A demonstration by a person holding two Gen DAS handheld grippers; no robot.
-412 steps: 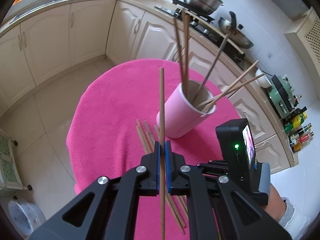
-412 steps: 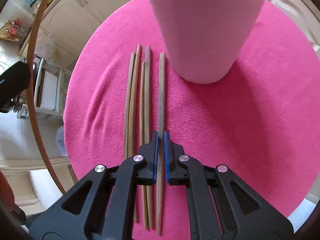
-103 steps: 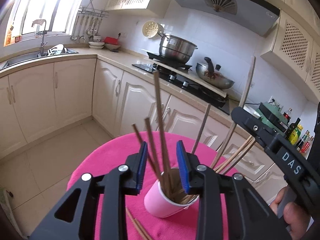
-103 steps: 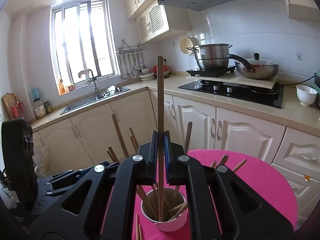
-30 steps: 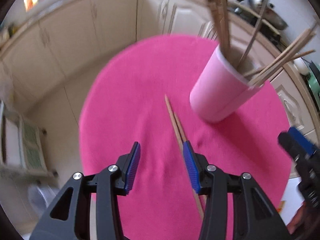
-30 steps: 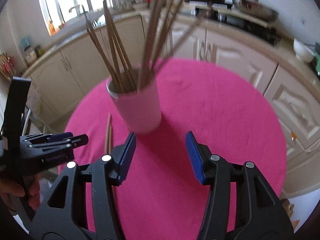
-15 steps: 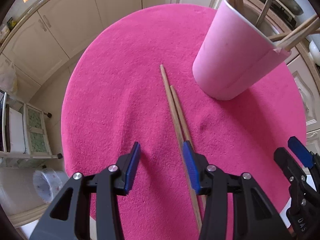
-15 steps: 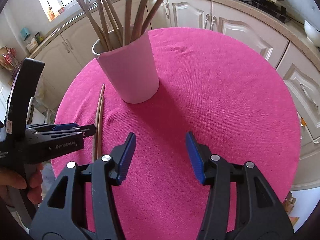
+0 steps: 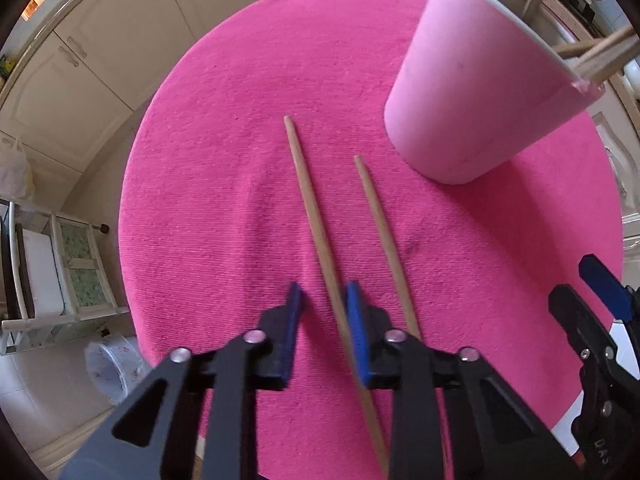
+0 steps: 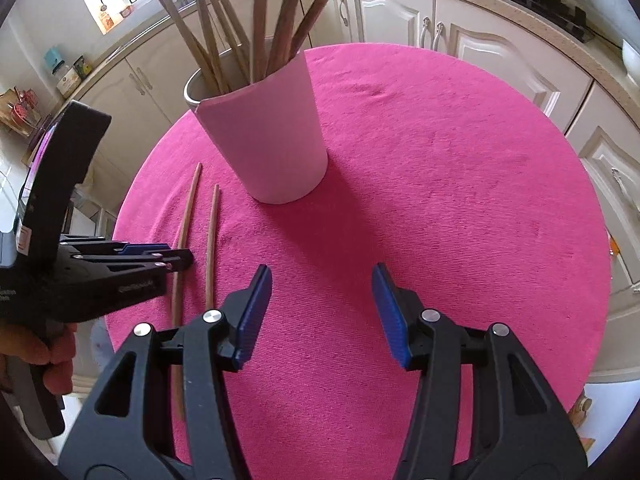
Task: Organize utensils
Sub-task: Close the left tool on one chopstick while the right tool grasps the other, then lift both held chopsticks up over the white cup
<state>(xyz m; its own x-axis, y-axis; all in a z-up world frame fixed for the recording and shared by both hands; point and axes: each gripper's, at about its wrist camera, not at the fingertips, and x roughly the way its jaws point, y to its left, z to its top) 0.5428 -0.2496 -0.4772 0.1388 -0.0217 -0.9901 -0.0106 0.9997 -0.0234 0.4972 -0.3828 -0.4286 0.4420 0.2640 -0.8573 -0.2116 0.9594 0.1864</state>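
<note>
Pale pink cup (image 9: 476,92), magenta cloth (image 9: 224,184), tan wooden chopsticks (image 9: 310,208).

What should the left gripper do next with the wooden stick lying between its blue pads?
Probably finish closing. The left gripper, whose jaws have just been closing, straddles the longer wooden chopstick on the pink cloth, with a gap still on one side.

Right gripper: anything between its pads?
No. In the right wrist view, the right gripper is open, with only bare pink cloth between its pads.
</note>
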